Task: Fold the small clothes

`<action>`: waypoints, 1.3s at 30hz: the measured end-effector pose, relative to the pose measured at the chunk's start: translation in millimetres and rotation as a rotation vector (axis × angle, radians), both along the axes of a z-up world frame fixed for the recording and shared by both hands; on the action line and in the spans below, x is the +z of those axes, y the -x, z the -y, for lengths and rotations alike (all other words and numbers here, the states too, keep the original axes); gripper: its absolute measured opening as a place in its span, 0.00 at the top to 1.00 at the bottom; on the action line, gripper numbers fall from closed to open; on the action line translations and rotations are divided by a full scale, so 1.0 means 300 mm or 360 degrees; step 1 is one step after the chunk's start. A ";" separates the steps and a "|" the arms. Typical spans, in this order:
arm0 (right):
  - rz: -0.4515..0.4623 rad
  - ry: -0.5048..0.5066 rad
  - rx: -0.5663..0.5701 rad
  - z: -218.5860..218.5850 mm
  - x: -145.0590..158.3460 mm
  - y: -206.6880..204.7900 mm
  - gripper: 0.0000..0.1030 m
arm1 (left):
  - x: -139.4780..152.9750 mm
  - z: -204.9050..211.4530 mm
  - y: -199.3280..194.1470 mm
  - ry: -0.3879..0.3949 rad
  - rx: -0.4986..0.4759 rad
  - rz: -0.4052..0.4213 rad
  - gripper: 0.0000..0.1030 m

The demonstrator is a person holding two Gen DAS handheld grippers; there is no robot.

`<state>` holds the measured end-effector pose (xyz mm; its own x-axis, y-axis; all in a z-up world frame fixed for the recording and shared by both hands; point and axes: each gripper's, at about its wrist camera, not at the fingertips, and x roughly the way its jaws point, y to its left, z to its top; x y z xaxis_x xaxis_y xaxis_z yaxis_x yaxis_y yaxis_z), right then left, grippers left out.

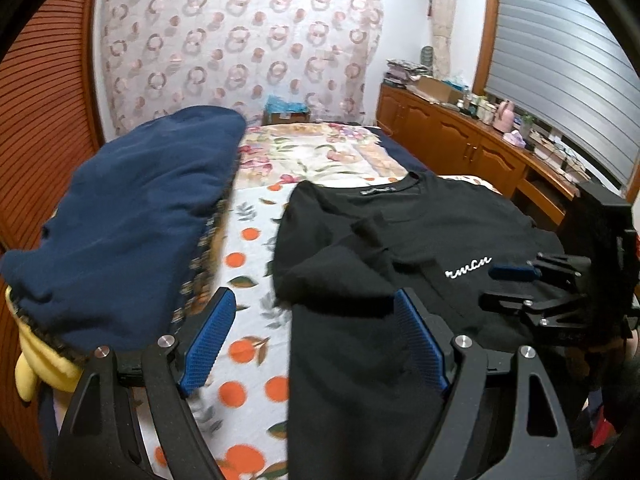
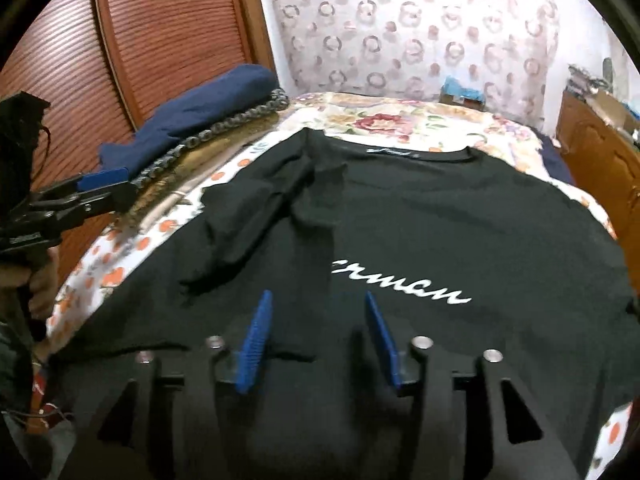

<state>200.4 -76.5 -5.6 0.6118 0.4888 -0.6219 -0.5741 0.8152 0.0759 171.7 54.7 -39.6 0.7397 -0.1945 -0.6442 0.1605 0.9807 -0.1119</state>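
Shirt: black T-shirt (image 2: 420, 220) flat on bed (image 1: 248, 248), one sleeve folded inward, white lettering partly covered.
Left gripper (image 1: 316, 344): fingers spread, empty.
Right gripper (image 2: 316, 344): fingers parted, grasping nothing.

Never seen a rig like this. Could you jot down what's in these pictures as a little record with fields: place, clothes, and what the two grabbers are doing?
place: bedroom, bed with orange-print sheet
main garment: black T-shirt, front up, white script lettering
fold state: one sleeve already laid inward over the chest
other clothes: navy garment piled at the bed's side
left gripper: open, holds nothing, over the shirt's edge
right gripper: open, above the shirt, nothing between its pads
beside the bed: wooden cabinet with clutter
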 end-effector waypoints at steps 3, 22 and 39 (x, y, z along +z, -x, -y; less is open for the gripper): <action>0.0059 0.0104 -0.0037 -0.006 -0.016 -0.032 0.42 | -0.022 0.019 -0.044 0.0016 -0.0020 -0.0060 0.36; 0.0023 0.0213 -0.0127 0.000 -0.082 -0.163 0.39 | -0.148 0.048 -0.224 0.0124 0.0068 -0.0358 0.47; 0.0033 0.0229 -0.0125 0.016 -0.084 -0.156 0.38 | 0.019 0.007 -0.260 -0.0149 0.0037 -0.0181 0.96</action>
<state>247.0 -81.2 -30.9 0.6582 0.3457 -0.6688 -0.5086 0.8592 -0.0564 249.9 52.7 -33.9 0.6646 -0.1134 -0.7386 0.1292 0.9910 -0.0360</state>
